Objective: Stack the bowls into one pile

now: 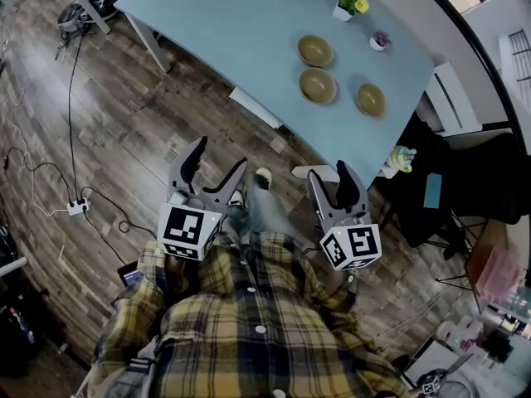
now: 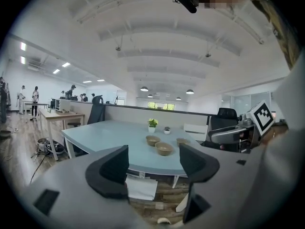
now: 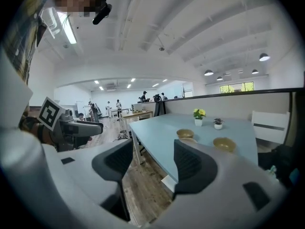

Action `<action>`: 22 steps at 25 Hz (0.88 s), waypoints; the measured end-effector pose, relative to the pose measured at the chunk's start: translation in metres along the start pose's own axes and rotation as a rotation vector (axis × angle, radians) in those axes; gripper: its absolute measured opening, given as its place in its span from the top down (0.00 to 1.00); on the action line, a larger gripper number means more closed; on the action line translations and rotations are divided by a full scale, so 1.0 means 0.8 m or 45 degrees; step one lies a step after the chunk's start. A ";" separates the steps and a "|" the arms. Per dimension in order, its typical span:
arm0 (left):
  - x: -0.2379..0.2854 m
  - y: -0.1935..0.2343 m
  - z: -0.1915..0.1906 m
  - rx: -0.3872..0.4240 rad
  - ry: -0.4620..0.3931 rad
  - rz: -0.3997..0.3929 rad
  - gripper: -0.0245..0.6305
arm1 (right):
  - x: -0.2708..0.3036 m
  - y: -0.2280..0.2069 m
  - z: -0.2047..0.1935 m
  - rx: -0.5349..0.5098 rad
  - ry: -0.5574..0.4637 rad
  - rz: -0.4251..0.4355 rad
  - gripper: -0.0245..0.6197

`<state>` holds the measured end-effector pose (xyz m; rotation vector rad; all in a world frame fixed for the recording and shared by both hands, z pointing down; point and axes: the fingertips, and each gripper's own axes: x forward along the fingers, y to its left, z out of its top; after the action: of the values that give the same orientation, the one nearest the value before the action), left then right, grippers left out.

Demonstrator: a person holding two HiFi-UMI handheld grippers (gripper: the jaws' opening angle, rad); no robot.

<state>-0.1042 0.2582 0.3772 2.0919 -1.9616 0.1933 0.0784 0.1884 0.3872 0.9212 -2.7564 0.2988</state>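
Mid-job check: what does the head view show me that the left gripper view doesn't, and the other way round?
Head view only: the person's plaid shirt and a power strip on the wooden floor.

Left gripper view only: the ceiling lamps, people at far desks, and an office chair behind the table.

Both: the left gripper and right gripper, jaws apart and empty, short of the table. On the table are three separate bowls, the yellow-flower pot and the small plant pot.
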 end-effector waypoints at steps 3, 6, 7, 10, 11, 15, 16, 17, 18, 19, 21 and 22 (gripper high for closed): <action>0.020 0.001 -0.005 0.008 0.022 -0.025 0.46 | 0.010 -0.018 -0.008 0.021 0.008 -0.027 0.57; 0.045 0.009 -0.003 0.023 0.031 -0.026 0.46 | 0.030 -0.042 -0.008 0.037 0.009 -0.035 0.57; 0.054 0.012 -0.001 0.027 0.036 -0.025 0.46 | 0.038 -0.050 -0.008 0.041 0.014 -0.035 0.57; 0.079 0.021 0.008 0.037 0.042 -0.039 0.46 | 0.060 -0.076 0.004 0.038 0.010 -0.059 0.57; 0.090 0.025 0.012 0.043 0.038 -0.045 0.46 | 0.068 -0.085 0.009 0.038 0.002 -0.073 0.57; 0.148 0.045 0.033 0.043 0.029 -0.070 0.46 | 0.106 -0.119 0.021 0.061 0.007 -0.106 0.57; 0.164 0.047 0.041 0.044 0.024 -0.081 0.46 | 0.115 -0.127 0.023 0.068 0.014 -0.109 0.57; 0.180 0.049 0.051 0.051 0.017 -0.091 0.46 | 0.123 -0.137 0.027 0.075 0.019 -0.113 0.57; 0.197 0.051 0.061 0.059 0.010 -0.100 0.46 | 0.132 -0.146 0.032 0.081 0.023 -0.118 0.57; 0.213 0.053 0.071 0.066 0.004 -0.109 0.46 | 0.141 -0.156 0.038 0.085 0.025 -0.124 0.57; 0.243 0.055 0.088 0.072 0.000 -0.131 0.46 | 0.155 -0.175 0.051 0.085 0.024 -0.139 0.57; 0.257 0.054 0.095 0.074 -0.002 -0.144 0.46 | 0.160 -0.184 0.058 0.083 0.020 -0.149 0.57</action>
<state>-0.1380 0.0378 0.3660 2.2325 -1.8535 0.2292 0.0618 -0.0116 0.3952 1.0868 -2.6796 0.3752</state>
